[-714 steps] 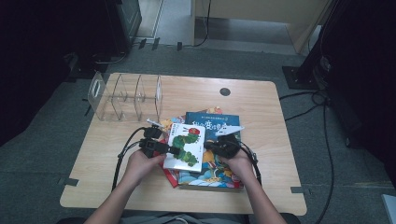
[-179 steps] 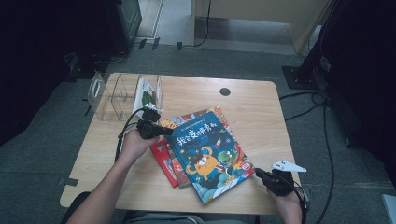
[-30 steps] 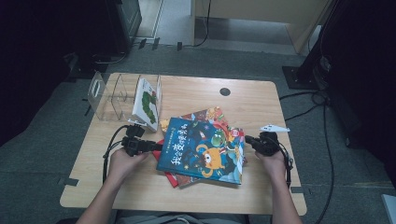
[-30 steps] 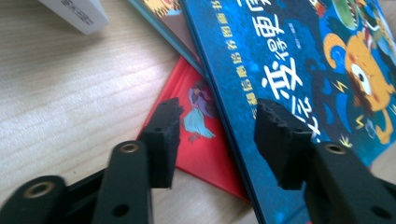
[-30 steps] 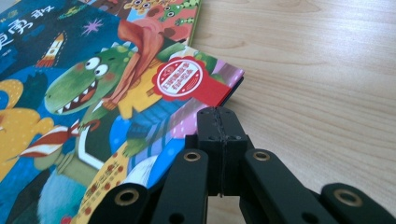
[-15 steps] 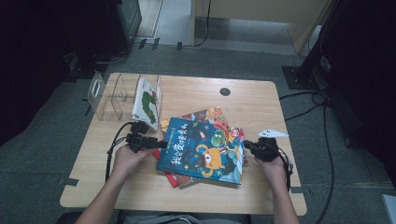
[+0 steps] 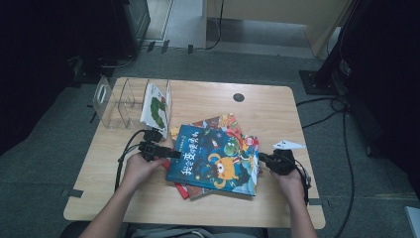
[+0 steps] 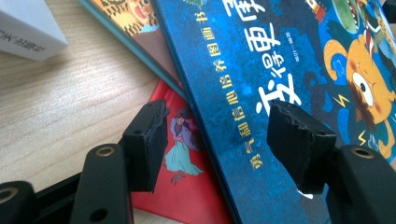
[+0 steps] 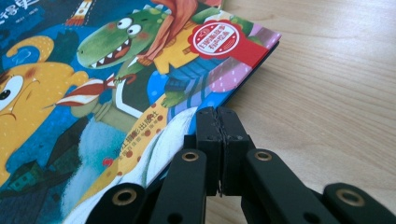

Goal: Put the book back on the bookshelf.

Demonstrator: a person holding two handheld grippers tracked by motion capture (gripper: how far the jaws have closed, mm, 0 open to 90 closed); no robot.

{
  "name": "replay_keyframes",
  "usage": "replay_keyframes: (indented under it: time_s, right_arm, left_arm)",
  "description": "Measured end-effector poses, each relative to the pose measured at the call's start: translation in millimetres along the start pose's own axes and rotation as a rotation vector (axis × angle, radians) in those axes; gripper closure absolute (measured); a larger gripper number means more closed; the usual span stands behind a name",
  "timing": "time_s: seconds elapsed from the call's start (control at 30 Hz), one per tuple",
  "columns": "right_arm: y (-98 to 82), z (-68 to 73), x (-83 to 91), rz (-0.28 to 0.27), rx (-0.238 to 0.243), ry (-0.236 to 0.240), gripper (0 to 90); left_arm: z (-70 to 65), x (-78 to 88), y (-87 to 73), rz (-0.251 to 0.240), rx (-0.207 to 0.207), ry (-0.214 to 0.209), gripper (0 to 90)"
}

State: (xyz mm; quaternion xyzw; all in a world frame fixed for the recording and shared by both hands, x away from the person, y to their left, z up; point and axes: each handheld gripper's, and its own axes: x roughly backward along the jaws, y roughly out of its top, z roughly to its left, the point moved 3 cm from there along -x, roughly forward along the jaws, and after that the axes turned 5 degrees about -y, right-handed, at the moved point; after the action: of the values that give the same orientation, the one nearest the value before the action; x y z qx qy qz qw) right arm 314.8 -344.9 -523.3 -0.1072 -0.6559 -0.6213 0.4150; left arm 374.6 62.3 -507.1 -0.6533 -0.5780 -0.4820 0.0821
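A blue picture book [image 7: 213, 158] lies on top of a small stack in the middle of the table, over a red book [image 7: 181, 190] and a yellow-orange one [image 7: 221, 122]. My left gripper [image 7: 172, 154] is at the blue book's left edge. In the left gripper view it [image 8: 219, 140] is open, its jaws astride the blue book's [image 8: 280, 70] spine edge, above the red book [image 8: 187, 186]. My right gripper [image 7: 262, 158] is at the book's right edge. In the right gripper view it [image 9: 217, 116] is shut, its tips against the cover's [image 9: 116, 84] edge.
A clear plastic divider rack [image 7: 118, 101] stands at the table's back left, with a white caterpillar book [image 7: 156, 104] upright in its right slot; that book's corner [image 8: 25, 25] is near my left gripper. A round hole [image 7: 238, 97] sits near the back edge. Bare wood [image 9: 336, 93] lies right of the stack.
My left gripper has slid right until its open jaws reach the blue book's left edge. The right gripper has closed in slightly on the right edge. The books have stayed put.
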Motion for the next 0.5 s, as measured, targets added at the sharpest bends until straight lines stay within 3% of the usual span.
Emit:
replay_keyframes:
  time_s: [0.5]
  right_arm:
    - [0.1, 0.0, -1.1, 0.0, 0.001, 0.001, 89.1]
  left_arm:
    - [-0.8, -0.9, -2.2, -0.009, 0.014, -0.023, 39.4]
